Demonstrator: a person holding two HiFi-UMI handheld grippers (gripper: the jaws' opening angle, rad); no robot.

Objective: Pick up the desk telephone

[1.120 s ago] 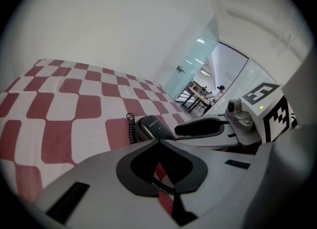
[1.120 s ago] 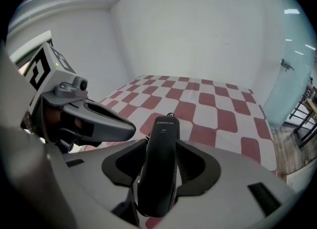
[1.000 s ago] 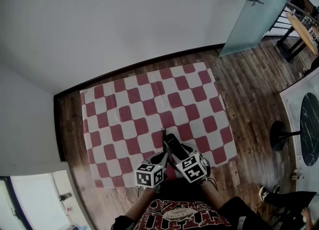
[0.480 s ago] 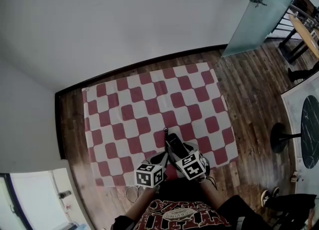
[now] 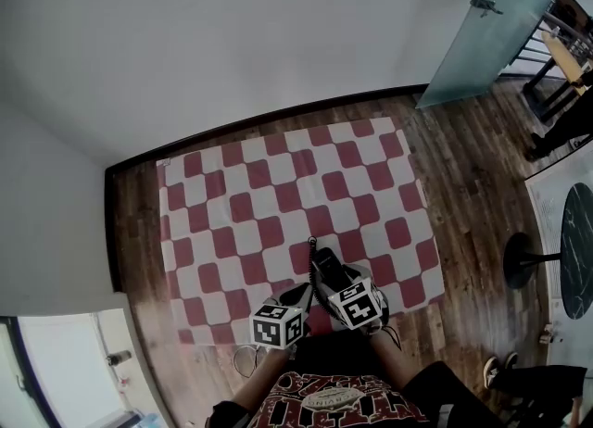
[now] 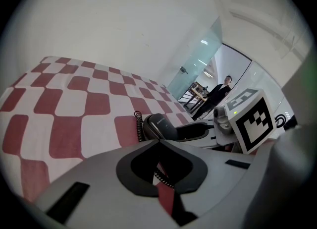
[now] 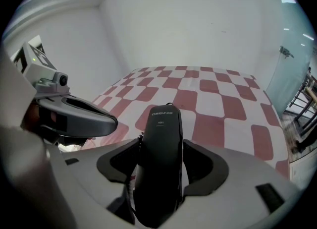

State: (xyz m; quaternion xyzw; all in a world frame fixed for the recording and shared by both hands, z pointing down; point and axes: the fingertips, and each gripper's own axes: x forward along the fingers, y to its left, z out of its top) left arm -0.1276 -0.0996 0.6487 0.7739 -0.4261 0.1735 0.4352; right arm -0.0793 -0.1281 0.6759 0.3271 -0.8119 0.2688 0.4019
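right gripper [image 7: 162, 141] jaws just opening wider — handset [image 7: 161, 121] between them, background person [image 5: 561, 128] stepped further into view

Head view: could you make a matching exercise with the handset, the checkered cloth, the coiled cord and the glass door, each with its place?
1. black oblong plastic telephone handset
2. red-and-white checkered fabric cloth
3. black coiled cord
4. pale frosted glass door

a. spread on the brown wooden floor
b. upright, beyond the cloth's far right corner
c. on the cloth, near its front edge
d. beside the handset, on its left

Pairs: 1-c, 2-a, 3-d, 4-b.
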